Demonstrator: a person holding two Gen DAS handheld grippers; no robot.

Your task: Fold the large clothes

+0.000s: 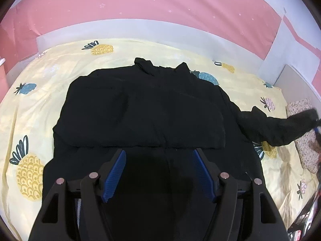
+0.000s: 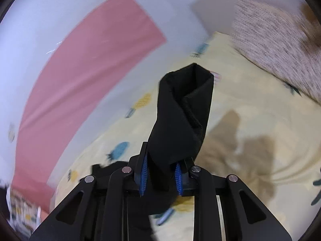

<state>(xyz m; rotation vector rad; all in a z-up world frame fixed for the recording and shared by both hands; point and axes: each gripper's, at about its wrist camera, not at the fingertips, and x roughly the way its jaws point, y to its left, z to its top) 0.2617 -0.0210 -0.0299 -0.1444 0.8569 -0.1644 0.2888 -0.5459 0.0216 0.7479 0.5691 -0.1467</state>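
Observation:
A large black garment [image 1: 144, 108] lies spread on the pineapple-print bed sheet [image 1: 32, 120], its left side folded over the middle. My left gripper [image 1: 159, 154] is open and empty, hovering over the garment's lower half. The garment's right sleeve [image 1: 280, 128] stretches out to the right, lifted off the bed. My right gripper [image 2: 161, 166] is shut on the sleeve cuff [image 2: 184, 112], which sticks up between the blue pads [image 2: 143, 172]. The right wrist view is motion-blurred.
A pink and white wall [image 1: 140, 6] runs behind the bed. A speckled pillow or blanket [image 2: 276, 46] lies at the bed's right end, also in the left wrist view [image 1: 305, 146]. Printed clutter [image 2: 22, 210] sits low at the left.

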